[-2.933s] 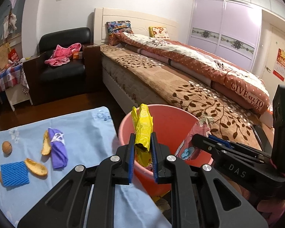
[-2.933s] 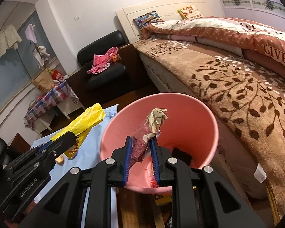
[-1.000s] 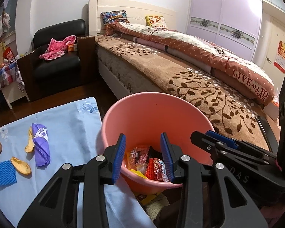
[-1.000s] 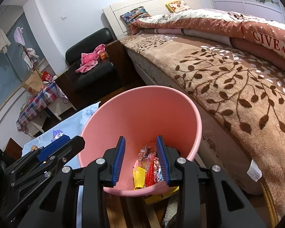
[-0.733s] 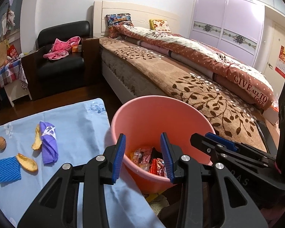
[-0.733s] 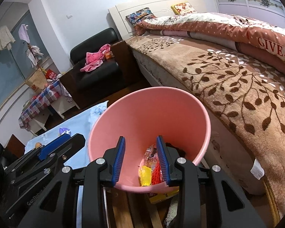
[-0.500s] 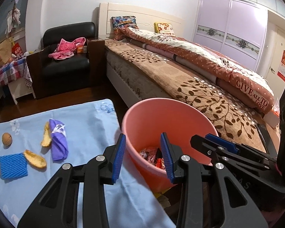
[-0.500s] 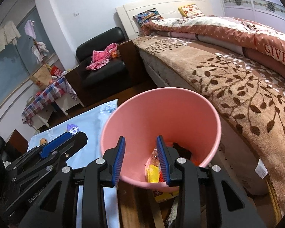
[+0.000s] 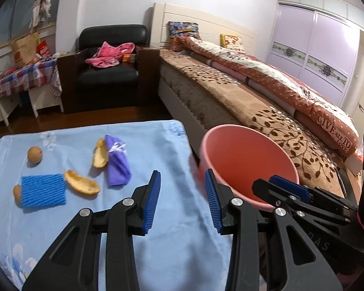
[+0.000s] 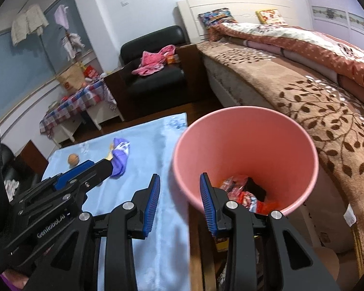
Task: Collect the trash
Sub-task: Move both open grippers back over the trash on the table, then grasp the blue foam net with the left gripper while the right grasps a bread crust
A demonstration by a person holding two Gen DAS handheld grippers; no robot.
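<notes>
A pink bucket [image 9: 245, 150] stands beside the blue-clothed table [image 9: 157, 218] and holds wrappers [image 10: 240, 194]. On the cloth lie a purple wrapper [image 9: 116, 165], two orange peels [image 9: 81, 184], a blue foam net [image 9: 43, 189] and a walnut [image 9: 34, 154]. My left gripper [image 9: 182, 201] is open and empty over the table's right part. My right gripper [image 10: 179, 198] is open and empty, straddling the bucket's near left rim [image 10: 179, 169]. The purple wrapper [image 10: 120, 158] and walnut [image 10: 73, 159] also show in the right wrist view.
A bed [image 9: 267, 101] with a brown leaf-patterned cover runs along the right, close behind the bucket. A black armchair [image 9: 109, 72] with pink clothes stands at the back. A small table with a checked cloth [image 9: 19, 80] is at the far left.
Both grippers dropped the wrappers they held into the bucket and opened. Both have since swung left from over the bucket toward the table.
</notes>
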